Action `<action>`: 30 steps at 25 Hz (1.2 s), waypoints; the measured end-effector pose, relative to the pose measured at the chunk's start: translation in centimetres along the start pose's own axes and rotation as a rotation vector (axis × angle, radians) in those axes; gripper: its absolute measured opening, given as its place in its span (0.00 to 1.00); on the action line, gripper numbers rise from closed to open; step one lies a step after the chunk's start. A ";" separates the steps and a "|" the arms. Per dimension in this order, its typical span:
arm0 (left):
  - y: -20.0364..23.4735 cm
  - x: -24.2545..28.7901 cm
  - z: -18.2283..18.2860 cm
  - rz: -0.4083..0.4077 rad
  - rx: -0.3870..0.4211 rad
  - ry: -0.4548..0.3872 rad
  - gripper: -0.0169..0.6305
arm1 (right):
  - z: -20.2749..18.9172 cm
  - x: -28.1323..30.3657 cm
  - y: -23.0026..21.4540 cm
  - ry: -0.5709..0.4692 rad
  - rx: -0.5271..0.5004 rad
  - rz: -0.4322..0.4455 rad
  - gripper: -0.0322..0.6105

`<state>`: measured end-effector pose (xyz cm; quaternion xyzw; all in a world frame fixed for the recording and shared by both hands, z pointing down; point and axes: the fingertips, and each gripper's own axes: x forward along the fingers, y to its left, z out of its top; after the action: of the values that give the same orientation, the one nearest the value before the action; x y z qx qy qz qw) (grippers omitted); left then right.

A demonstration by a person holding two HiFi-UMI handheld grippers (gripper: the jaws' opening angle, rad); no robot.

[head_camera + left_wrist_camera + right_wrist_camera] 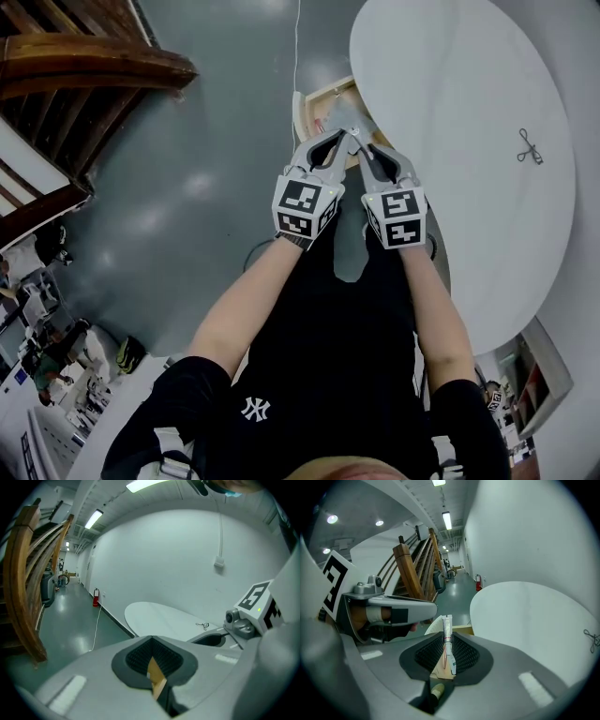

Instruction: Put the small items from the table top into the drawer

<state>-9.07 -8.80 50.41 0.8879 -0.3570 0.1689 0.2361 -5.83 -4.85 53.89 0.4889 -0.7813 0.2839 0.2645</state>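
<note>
Closest to the lens in the right gripper view, the right gripper (446,641) has its ribbed fingers (468,656) closed on a slim white tube (447,634). The tube stands between them with its flat crimped end pointing away from the camera. It looks light and thin-walled, so I judge it will give under pressure, and its smooth skin could slide. The present hold across the body seems right, and a hold near the stiffer crimp or the shoulder would deform it less. A gentle opening should be enough to drop it.

Tan wood shows just behind the tube. In the head view both grippers hang side by side over the open drawer (330,90), which juts out from under the edge of the round white desk (469,112). The tube therefore appears to be above the drawer and ready to be let go.

The left gripper (152,660) has its fingers drawn together. Only a narrow slit remains, showing a tan sliver that I take for drawer wood and not a held item.

A small dark wire clip (530,147) lies alone on the desk, well apart from the drawer. It is likely stiff, light and low-lying, and best pinched across its body.
</note>
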 end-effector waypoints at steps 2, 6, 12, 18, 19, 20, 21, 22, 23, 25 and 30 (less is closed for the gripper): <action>1.0 0.2 -0.7 0.005 -0.006 0.005 0.03 | -0.9 1.3 0.6 0.019 -0.009 0.001 0.17; 2.8 0.9 -1.9 0.004 -0.024 0.011 0.03 | -2.7 4.2 1.0 0.065 -0.021 0.000 0.17; 4.3 2.0 -3.0 -0.008 -0.040 0.012 0.03 | -4.7 7.3 0.4 0.099 -0.007 -0.016 0.17; 5.4 3.2 -3.8 -0.022 -0.043 0.003 0.03 | -6.5 10.4 -0.5 0.127 0.002 -0.020 0.17; 5.5 3.4 -3.9 -0.024 -0.044 0.002 0.03 | -6.8 10.8 -0.6 0.133 0.000 -0.019 0.17; 5.6 3.5 -4.1 -0.026 -0.045 0.001 0.03 | -7.2 11.3 -0.7 0.141 -0.002 -0.018 0.17; 5.7 3.7 -4.2 -0.027 -0.046 0.000 0.03 | -7.5 11.7 -0.8 0.149 -0.004 -0.016 0.17; 5.8 3.8 -4.3 -0.028 -0.048 -0.001 0.03 | -7.8 12.1 -0.9 0.157 -0.004 -0.016 0.17; 5.9 3.9 -4.4 -0.029 -0.049 -0.002 0.03 | -8.1 12.4 -1.0 0.165 -0.004 -0.015 0.17; 6.2 4.2 -4.5 -0.031 -0.049 -0.003 0.03 | -8.4 13.1 -1.2 0.177 -0.002 -0.015 0.17; 6.6 4.7 -4.6 -0.037 -0.043 -0.004 0.03 | -9.1 14.4 -1.5 0.203 -0.004 -0.005 0.17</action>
<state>-11.18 -13.09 58.40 0.8894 -0.3445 0.1548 0.2577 -8.68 -7.86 70.45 0.4592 -0.7497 0.3298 0.3440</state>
